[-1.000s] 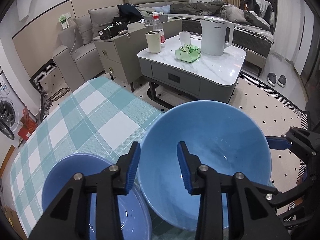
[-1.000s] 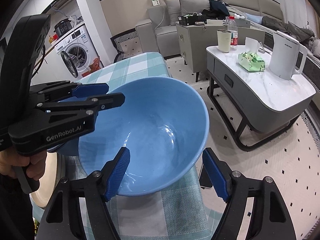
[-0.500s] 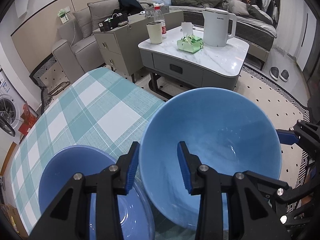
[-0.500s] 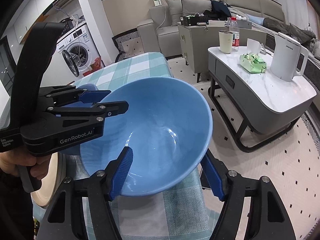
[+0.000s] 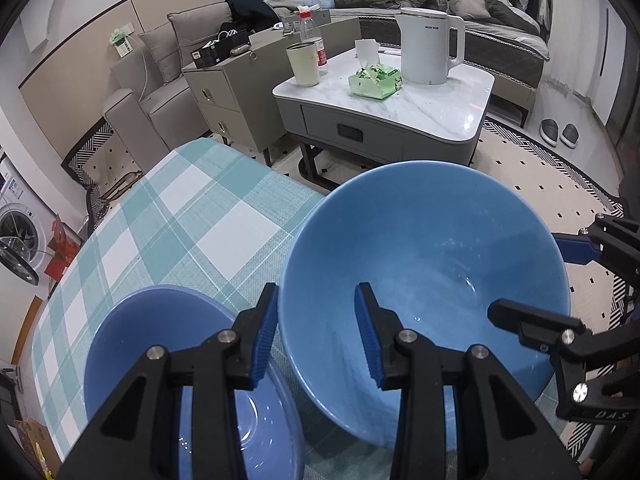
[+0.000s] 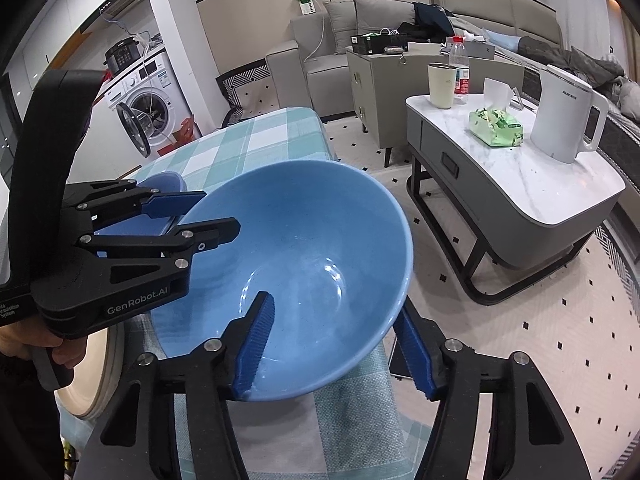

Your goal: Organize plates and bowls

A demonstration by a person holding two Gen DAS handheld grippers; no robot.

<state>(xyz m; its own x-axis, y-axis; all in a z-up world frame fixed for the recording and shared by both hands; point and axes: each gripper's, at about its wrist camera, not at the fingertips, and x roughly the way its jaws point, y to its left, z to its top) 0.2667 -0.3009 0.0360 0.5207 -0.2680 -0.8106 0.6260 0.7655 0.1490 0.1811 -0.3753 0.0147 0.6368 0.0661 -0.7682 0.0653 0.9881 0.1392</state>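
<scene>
A large light-blue bowl (image 5: 424,264) is held tilted above the checked tablecloth (image 5: 168,224). My left gripper (image 5: 316,336) straddles its near rim, one finger inside and one outside. My right gripper (image 6: 336,344) straddles the opposite rim (image 6: 296,240) the same way; its fingers (image 5: 576,248) show at the right of the left wrist view. Whether either pair of jaws presses the rim cannot be told. A darker blue bowl (image 5: 168,364) sits on the cloth below my left gripper; it also shows in the right wrist view (image 6: 160,184).
A cream plate (image 6: 96,376) lies at the table's left edge in the right wrist view. Beyond the table stand a marble coffee table (image 5: 384,100) with a white kettle (image 5: 428,48), cup and tissue pack, a grey cabinet, sofa and a washing machine (image 6: 148,108).
The light-blue bowl has risen and tilted a little. The right gripper's fingers have narrowed onto its rim, with the left finger now inside the bowl. The left gripper keeps its place on the rim.
</scene>
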